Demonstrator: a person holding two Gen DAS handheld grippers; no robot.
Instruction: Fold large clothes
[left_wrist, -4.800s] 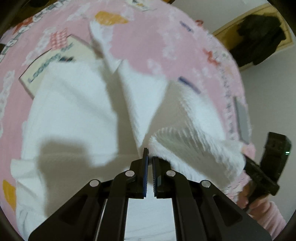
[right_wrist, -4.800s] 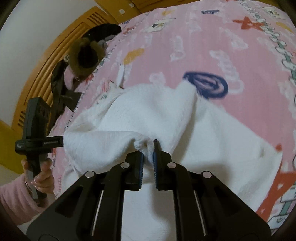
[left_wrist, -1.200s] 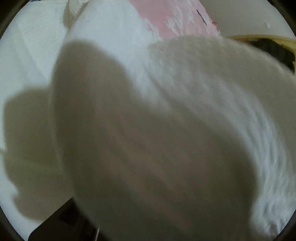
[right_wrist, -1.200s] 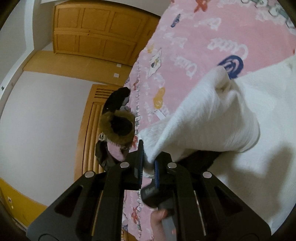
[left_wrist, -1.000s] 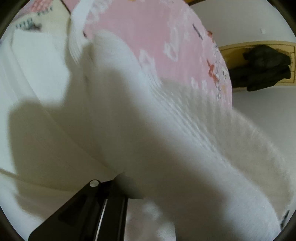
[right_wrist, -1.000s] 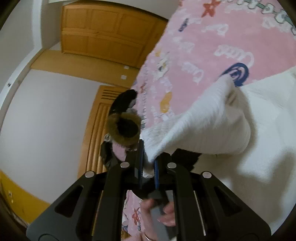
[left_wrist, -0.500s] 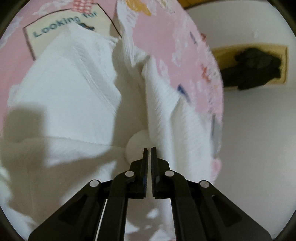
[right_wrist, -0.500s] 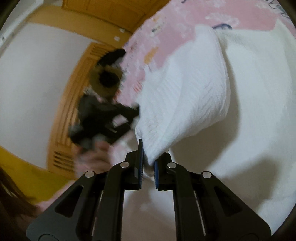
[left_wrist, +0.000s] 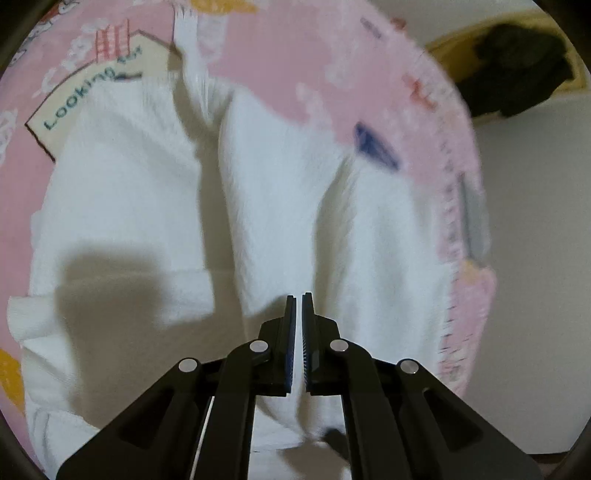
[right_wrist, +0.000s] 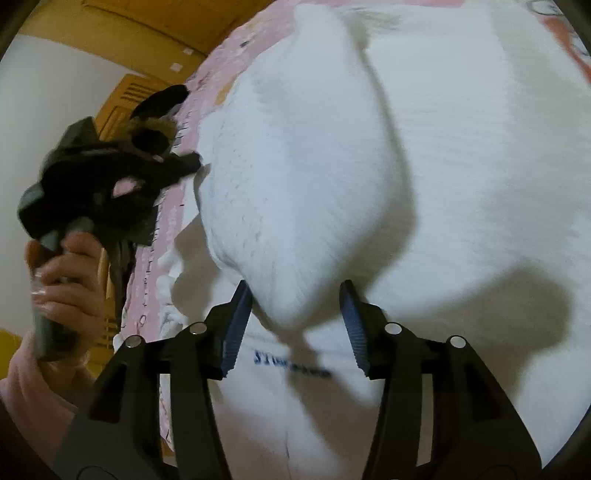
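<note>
- White ribbed knit fills the left wrist view: the white garment (left_wrist: 280, 206) lies on the pink bedspread (left_wrist: 295, 70), its folded panels just below the "Looking" print (left_wrist: 85, 92). The left gripper (left_wrist: 299, 299) hangs over the garment's middle, fingers pinched narrow with nothing visible between them.
- Risk here, as I judge it: the panel to the right of that print stands loose and puffed, so it could slump open if the closed tips brush it.
- In the right wrist view, the right gripper (right_wrist: 295, 295) has just been opening; its fingers stand wide, and a rounded fold of the garment (right_wrist: 314, 184) sits between them without the pads pressing it.
- Risk: released cloth may snag on the ridged blue pads (right_wrist: 236, 325) and drag out as the gripper lifts, undoing the fold, which sits near the bedspread's edge.
</note>
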